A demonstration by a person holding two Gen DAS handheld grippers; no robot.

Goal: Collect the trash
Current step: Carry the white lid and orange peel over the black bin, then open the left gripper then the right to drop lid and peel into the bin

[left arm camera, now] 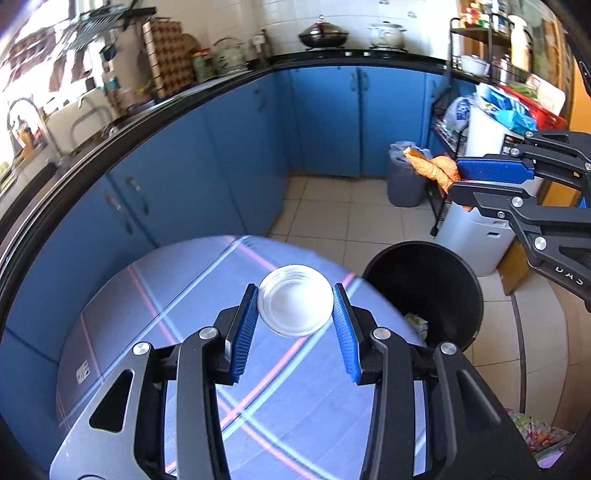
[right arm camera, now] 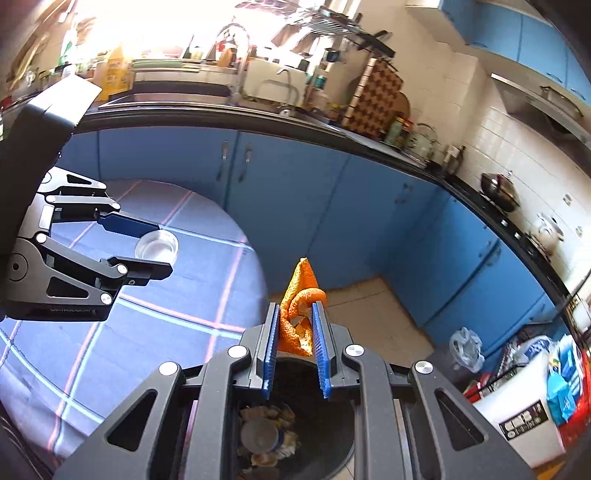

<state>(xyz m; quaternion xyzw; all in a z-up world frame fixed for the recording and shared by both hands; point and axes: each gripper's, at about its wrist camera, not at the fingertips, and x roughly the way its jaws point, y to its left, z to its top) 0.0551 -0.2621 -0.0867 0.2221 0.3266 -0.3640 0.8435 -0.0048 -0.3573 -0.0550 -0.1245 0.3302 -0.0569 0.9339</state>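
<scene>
Two grippers are seen. A clear plastic lid (left arm camera: 294,305) is clamped between the left gripper (left arm camera: 295,308) fingers, above the checked worktop (left arm camera: 122,321). Orange peel (right arm camera: 297,314) is pinched between the narrow right gripper (right arm camera: 295,325) fingers, over the black bin (right arm camera: 332,424) below them.

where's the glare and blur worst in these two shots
Left wrist view: window at upper left blown out, tablecloth streaked with motion blur, counter edge bowed by the fisheye. Right wrist view: glare washes out the sink area; the orange peel stays sharp.
</scene>
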